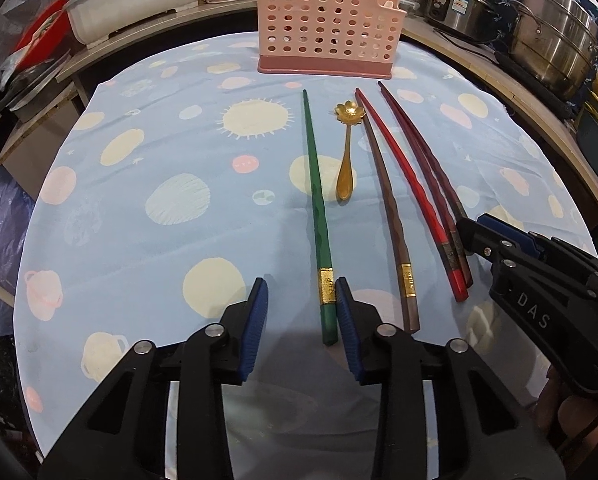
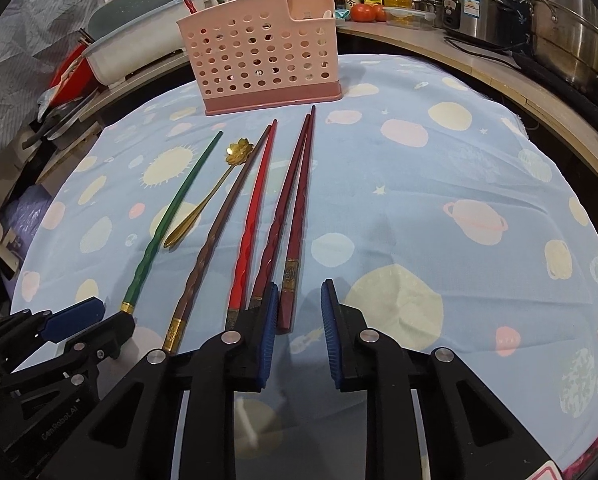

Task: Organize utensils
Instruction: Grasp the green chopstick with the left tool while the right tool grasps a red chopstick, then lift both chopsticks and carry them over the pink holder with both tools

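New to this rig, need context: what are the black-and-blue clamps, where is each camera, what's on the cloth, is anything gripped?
No robot arm: a person holds two handheld grippers, each with a fisheye camera looking along its fingers. In the left wrist view, the left gripper straddles the green chopstick, jaws not visibly pinching it. In the right wrist view, the right gripper has the rightmost dark red chopstick between its jaws, not clamped. Also on the blue cloth: a gold spoon, brown chopstick and red chopstick. Behind stands the pink holder.
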Tool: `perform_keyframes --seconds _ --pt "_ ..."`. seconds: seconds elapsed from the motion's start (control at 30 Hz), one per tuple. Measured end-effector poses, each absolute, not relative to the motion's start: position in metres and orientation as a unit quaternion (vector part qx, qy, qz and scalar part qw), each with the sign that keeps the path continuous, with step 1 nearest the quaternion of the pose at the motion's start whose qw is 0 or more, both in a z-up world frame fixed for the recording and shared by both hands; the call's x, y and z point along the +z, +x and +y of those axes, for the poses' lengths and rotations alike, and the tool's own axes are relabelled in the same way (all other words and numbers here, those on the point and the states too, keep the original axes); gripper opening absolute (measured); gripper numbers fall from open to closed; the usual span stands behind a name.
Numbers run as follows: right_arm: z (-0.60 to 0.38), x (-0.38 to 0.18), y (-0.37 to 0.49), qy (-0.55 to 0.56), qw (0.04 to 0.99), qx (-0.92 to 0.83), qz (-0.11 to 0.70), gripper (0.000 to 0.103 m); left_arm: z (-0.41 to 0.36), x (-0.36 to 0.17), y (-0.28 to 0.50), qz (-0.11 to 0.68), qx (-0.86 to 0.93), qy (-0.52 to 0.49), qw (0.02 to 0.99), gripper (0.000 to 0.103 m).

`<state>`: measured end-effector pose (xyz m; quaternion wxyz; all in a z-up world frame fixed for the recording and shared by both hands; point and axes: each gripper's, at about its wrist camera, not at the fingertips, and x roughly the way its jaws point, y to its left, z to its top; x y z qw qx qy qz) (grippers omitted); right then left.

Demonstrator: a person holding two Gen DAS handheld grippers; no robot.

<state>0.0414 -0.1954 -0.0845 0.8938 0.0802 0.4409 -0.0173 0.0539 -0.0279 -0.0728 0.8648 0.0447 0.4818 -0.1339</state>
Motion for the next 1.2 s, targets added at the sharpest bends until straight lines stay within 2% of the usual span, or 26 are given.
perform_keyframes --seconds 0.13,0.2,0.63,1.2 --pt "-0.197 -0.085 0.041 0.080 0.894 -0.018 0.440 0.008 -0.025 -0.072 0.055 0.481 -0.130 0.047 0.866 0.013" --pt "-0.199 -0.085 0.040 0.084 0.894 -0.017 0.440 0.008 -0.024 -0.072 0.055 0.481 -0.130 0.045 0.866 0.009" --pt "-0.216 -0.062 0.018 0.118 0.899 -0.015 0.421 0.007 -0.009 -0.054 0.052 0.481 -0.142 0.011 0.865 0.007" --pt "-0.238 0.033 0.008 0.155 0.934 0.003 0.322 0.007 0.017 0.035 0.056 0.404 -0.148 -0.036 0.902 0.007"
